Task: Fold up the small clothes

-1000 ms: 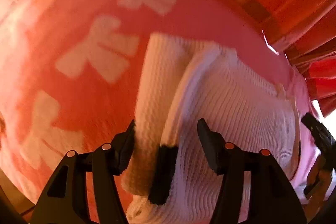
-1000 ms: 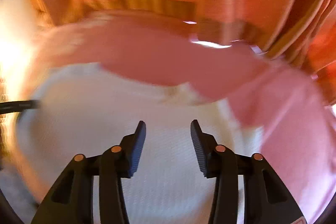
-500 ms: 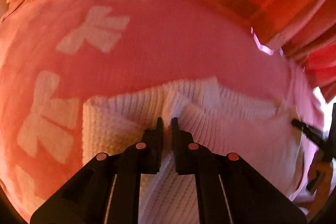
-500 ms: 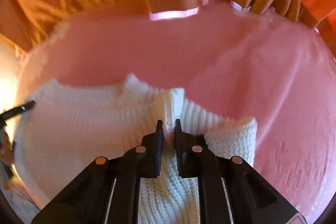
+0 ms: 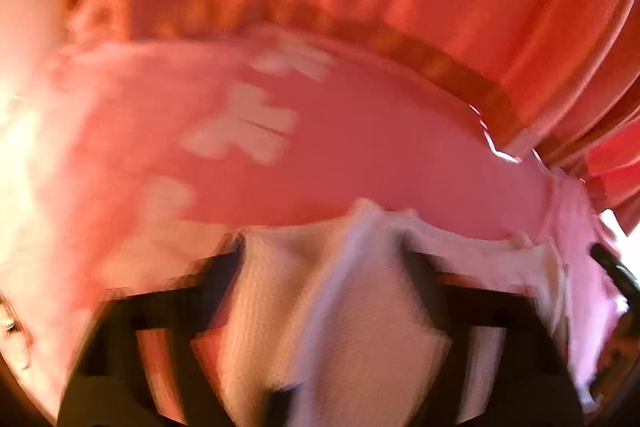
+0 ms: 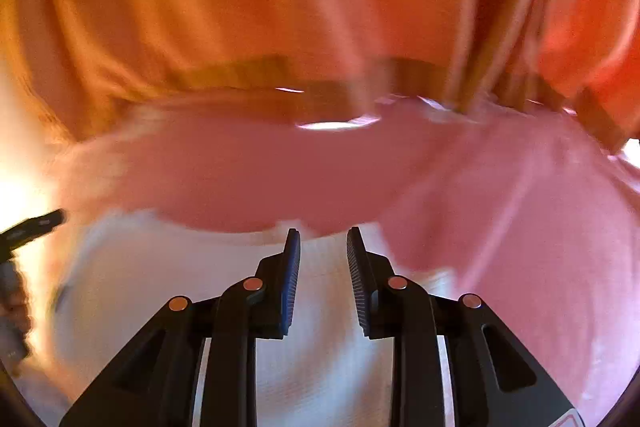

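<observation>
A white knitted garment [image 5: 352,307] lies on a pink cover [image 5: 380,155]. In the blurred left wrist view my left gripper [image 5: 324,259] is open, its fingers spread wide over the garment's far edge, with a ridge of knit between them. In the right wrist view the garment [image 6: 168,291] fills the lower left. My right gripper [image 6: 323,247] is open with a narrow gap, above the garment's far edge and holding nothing. The other gripper's black tip [image 6: 36,225] shows at the far left.
The pink cover [image 6: 480,227] has pale cross-shaped prints [image 5: 244,131]. Orange curtain folds [image 6: 320,7] with a darker band hang behind it. A bright gap of light [image 6: 336,125] shows at the cover's far edge.
Both grippers were shut on the garment's edge half a second ago and have opened and let it go. Both views are blurred by motion and show more curtain than before.
</observation>
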